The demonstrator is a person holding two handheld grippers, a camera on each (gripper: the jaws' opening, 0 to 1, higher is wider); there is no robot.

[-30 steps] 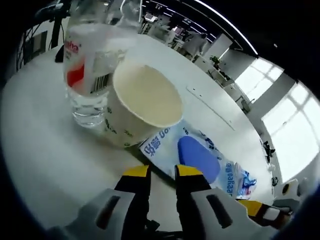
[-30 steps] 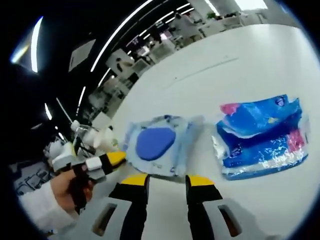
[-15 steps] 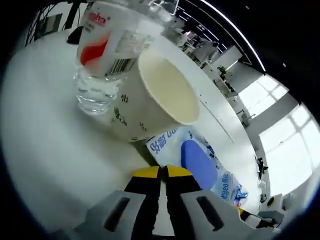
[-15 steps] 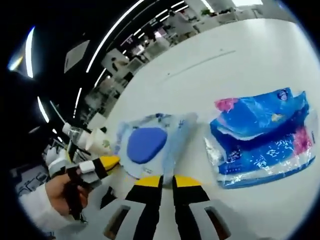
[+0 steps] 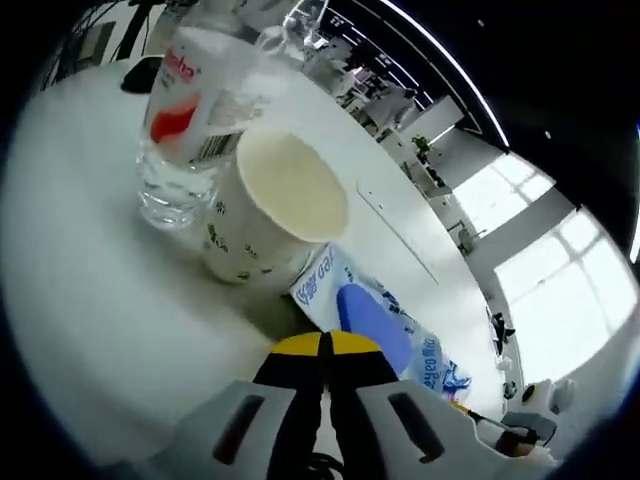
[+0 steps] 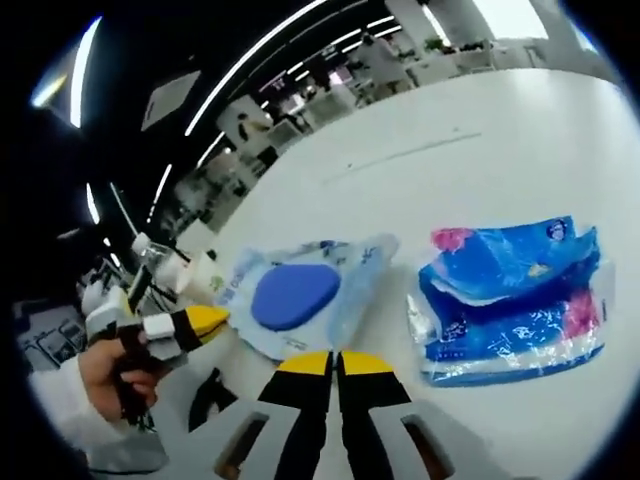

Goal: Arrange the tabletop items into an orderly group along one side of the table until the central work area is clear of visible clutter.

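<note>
Both grippers, left (image 5: 326,345) and right (image 6: 335,362), have jaws closed on opposite edges of the wipes (image 6: 300,296). Ahead of the left jaws stand a cup (image 5: 268,215) and bottle (image 5: 188,125); tissues (image 6: 510,295) lie right of the right jaws.

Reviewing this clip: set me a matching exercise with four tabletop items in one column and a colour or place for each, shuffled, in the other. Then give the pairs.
Items
1. water bottle
2. paper cup
3. wipes pack
4. tissue pack

Descriptions
A. flat and pale, with a blue oval lid
B. cream inside, standing beside the bottle
C. clear, with a red and white label
D. crinkled blue wrapper with pink patches

Pairs: 1-C, 2-B, 3-A, 4-D
</note>
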